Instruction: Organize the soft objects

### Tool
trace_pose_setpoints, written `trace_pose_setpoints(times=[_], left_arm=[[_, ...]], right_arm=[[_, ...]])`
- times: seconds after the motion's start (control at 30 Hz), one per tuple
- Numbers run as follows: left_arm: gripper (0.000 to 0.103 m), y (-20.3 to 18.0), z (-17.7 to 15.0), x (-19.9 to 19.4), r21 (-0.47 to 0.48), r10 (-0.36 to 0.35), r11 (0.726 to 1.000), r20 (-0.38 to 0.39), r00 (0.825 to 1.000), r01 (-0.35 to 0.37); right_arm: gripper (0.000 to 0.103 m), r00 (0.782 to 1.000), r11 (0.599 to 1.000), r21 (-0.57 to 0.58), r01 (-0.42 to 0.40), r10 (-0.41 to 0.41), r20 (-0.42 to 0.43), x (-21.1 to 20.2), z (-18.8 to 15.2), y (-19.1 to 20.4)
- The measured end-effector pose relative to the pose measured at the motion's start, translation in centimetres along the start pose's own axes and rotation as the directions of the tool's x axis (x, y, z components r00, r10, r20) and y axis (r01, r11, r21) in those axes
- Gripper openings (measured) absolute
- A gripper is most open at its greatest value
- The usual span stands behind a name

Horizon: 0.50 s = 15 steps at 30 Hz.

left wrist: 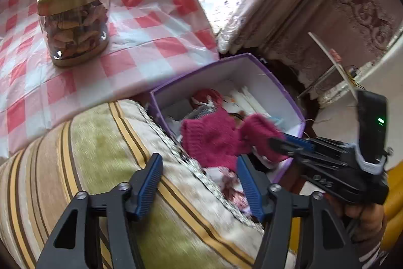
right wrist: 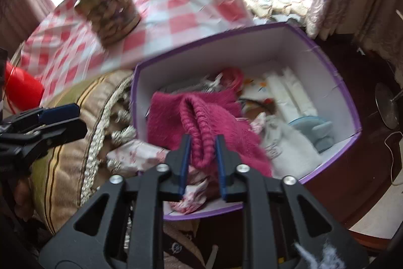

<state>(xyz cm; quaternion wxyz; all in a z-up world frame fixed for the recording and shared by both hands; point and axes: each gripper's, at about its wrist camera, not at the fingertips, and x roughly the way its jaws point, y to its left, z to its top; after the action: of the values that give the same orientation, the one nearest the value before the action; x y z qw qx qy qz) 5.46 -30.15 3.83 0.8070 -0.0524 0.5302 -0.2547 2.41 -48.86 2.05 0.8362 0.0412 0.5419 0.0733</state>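
Red-and-white checked plastic tablecloth is covering the table at the left, where a glass jar with a gold lid is standing, and a striped green-and-beige cushion is lying below it. Just right of the cushion, the left gripper is hovering with its jaws spread and nothing between them. Further right, a magenta knitted garment is draping over the near wall of a purple cardboard box, while the right gripper is straddling a fold of it, jaws parted and the pads seemingly not pressing.
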Motion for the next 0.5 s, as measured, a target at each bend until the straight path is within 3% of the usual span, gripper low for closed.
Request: trace_pose_setpoints(times=[0.03,0.1,0.3,0.5], left_arm=[[0.069,-0.3,-0.6,-0.4,0.010,-0.020,1.000,0.006,1.000,0.020],[0.075,-0.8,-1.6,-1.0,0.030,-0.045,0.999,0.015,0.999,0.044],[0.097,-1.5,-2.4,-0.9,0.045,-0.067,0.997,0.013,0.998,0.066],[0.102,-2.0,-2.5,-0.1,0.059,-0.092,0.994,-0.007,0.996,0.092]], right_arm=[[0.042,1.000,1.000,-0.012,0.003,-0.003,-0.015,0.2,-0.1,0.5],[0.067,1.000,1.000,-0.014,0.023,-0.024,-0.011,-0.1,-0.5,0.9],[0.073,0.989,0.990,-0.002,0.144,-0.144,0.022,-2.4,-0.9,0.9],[0.074,0.977,0.977,0.013,0.211,-0.211,0.031,-3.5,-0.9,0.7]])
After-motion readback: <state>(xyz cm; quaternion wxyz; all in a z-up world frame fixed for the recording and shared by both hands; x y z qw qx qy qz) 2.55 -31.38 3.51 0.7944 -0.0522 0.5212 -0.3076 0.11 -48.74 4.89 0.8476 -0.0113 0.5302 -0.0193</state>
